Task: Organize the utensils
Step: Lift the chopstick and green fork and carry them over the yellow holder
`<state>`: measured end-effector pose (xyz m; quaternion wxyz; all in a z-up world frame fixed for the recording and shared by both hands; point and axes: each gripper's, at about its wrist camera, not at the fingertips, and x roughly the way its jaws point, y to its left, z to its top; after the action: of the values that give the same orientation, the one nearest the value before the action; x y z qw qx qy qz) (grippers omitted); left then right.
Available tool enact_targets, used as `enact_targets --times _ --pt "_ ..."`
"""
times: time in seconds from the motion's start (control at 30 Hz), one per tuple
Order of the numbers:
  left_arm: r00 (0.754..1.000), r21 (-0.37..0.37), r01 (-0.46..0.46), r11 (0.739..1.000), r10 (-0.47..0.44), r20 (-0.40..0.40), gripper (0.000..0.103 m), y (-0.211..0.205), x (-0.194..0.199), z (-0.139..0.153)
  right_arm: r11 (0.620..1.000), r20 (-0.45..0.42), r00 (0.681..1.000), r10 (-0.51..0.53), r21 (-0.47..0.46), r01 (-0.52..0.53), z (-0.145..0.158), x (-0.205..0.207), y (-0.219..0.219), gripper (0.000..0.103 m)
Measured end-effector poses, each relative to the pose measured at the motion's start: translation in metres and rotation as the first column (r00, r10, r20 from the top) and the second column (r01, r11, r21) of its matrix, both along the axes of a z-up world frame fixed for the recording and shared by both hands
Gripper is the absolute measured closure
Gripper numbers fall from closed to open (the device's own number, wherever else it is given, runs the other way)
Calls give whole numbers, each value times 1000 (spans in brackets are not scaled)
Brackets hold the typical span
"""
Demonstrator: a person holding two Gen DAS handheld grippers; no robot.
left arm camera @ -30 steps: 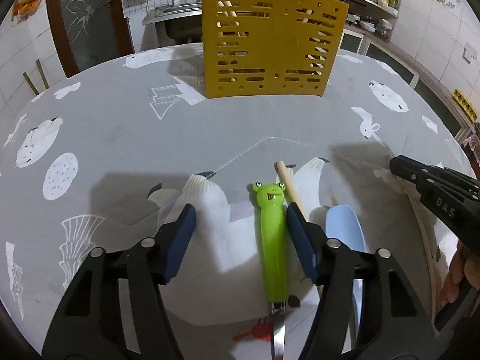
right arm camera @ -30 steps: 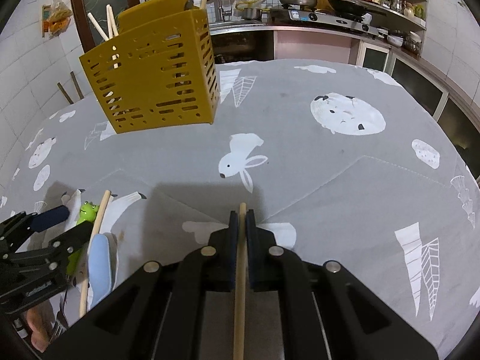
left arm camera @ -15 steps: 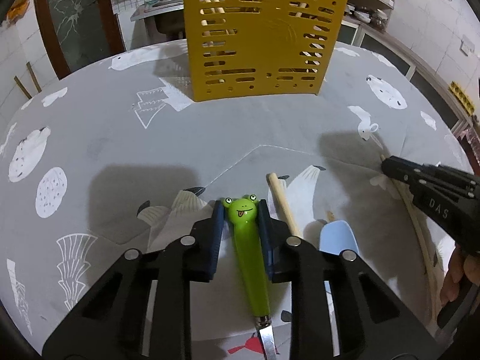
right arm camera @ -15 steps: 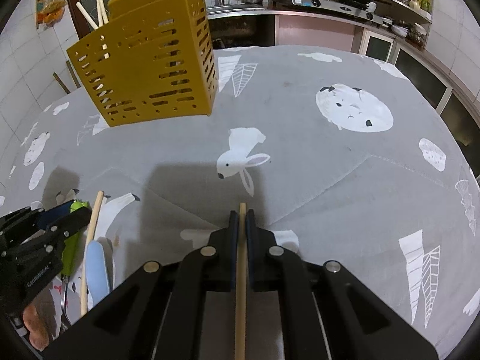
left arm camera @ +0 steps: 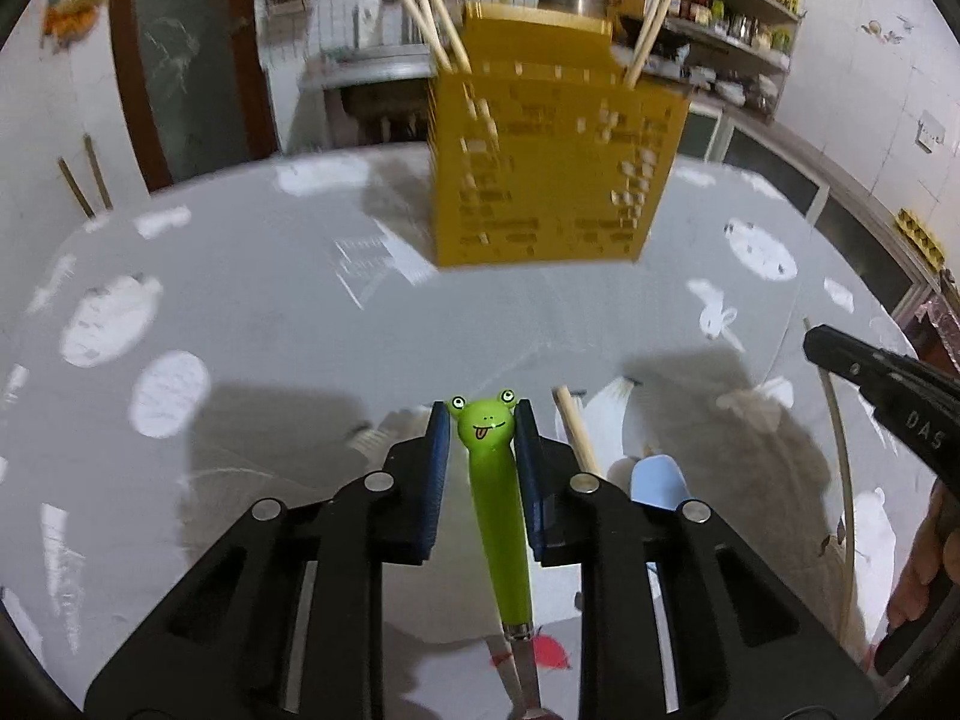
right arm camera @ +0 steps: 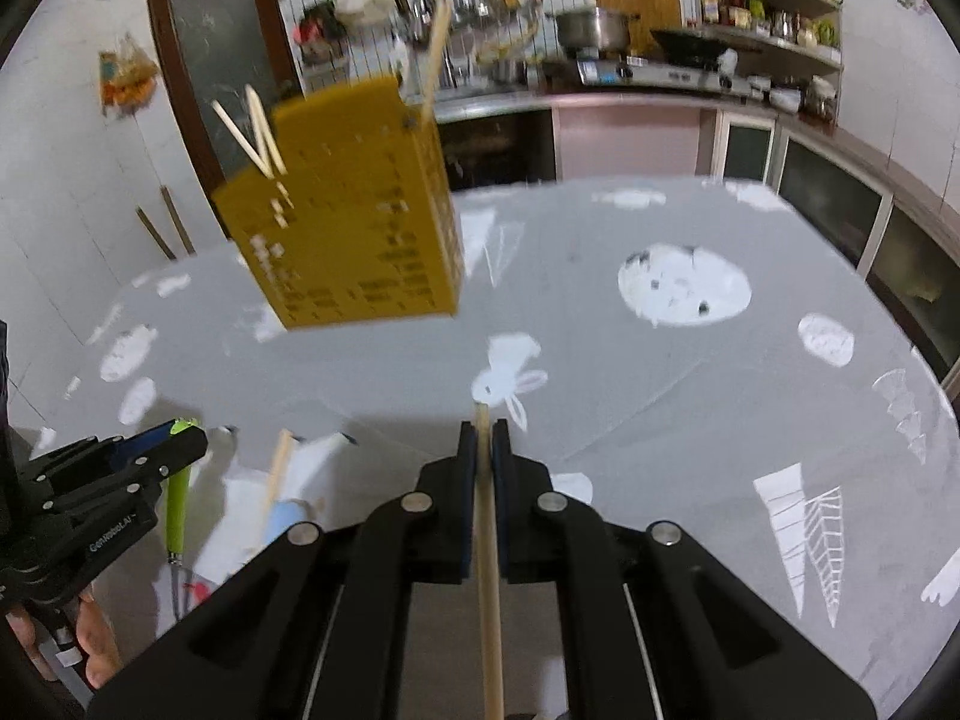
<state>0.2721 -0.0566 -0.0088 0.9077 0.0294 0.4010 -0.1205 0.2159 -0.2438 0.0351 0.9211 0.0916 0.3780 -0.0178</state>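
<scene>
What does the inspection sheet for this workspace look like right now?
Surface: round table under a grey cloth with white prints.
Job's things: yellow slotted utensil holder with chopsticks inside; frog-handled utensil; wooden chopstick; another chopstick and a blue utensil on the cloth.
Clutter: nothing seen.
Grippers: left tool shut on the frog-handled utensil; right tool shut on the wooden chopstick.
Cables: nothing seen.
Surroundings: kitchen counter, stove with pots, shelves, dark door.

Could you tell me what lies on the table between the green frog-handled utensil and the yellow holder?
Only bare grey tablecloth separates the frog utensil from the yellow holder, per the left wrist view.
</scene>
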Motion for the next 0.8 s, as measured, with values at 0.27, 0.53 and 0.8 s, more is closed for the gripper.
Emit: enact_targets --times 0.27,0.53,0.8 --pt "987 -16 -42 999 44 157 82 23 -40 43 1000 178 984 7 7 -9 35 -35 8 97" --pt "957 5 -74 997 70 283 82 31 -81 64 1000 343 939 10 -23 -2 54 -74 14 97" --pt "940 -5 -97 995 93 329 82 36 -99 67 999 446 895 14 -39 4 61 -100 15 97"
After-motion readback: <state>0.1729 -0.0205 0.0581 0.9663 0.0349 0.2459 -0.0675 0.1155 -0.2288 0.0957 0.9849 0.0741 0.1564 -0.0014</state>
